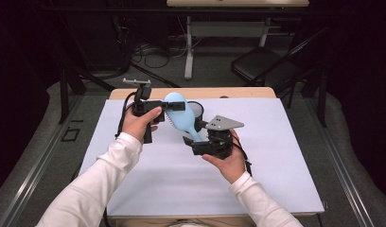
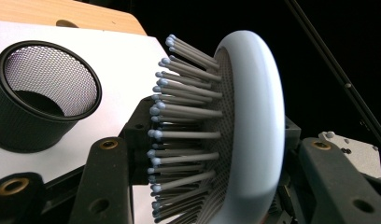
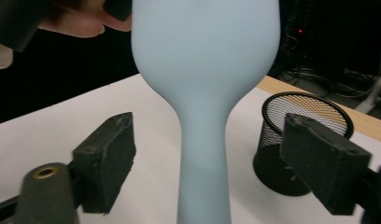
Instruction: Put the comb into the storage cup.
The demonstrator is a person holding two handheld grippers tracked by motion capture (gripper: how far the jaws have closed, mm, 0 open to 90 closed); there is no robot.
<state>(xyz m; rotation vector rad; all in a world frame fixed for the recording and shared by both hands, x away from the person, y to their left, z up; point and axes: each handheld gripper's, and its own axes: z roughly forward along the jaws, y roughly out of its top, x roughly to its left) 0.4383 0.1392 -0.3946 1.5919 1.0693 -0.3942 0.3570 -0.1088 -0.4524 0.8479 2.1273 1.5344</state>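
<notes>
Two tools in play over a white-covered counter (image 1: 276, 179). Left tool (image 1: 170, 107) pinching the head of a light-blue hairbrush (image 1: 179, 113), jaws pressed front and back, one among the bristles (image 2: 179, 135) and one against the smooth rim, as seen in the left gripper view. Brush held clear of the counter, tilted, handle (image 3: 202, 163) pointing down toward the right tool (image 1: 188, 142). Right tool spread wide, jaws either side of the handle and apart from it, no contact visible in the right gripper view. Likely reason for the arrangement: head clamped to steady the brush and present the handle for a second grip or a handover. Black mesh cup (image 1: 197, 109) standing upright just behind the brush, mouth open, judged a probable destination, handle-first entry plausible. Grip on the bristle side judged less secure than on a hard face; slip possible if the head is released too soon.
</notes>
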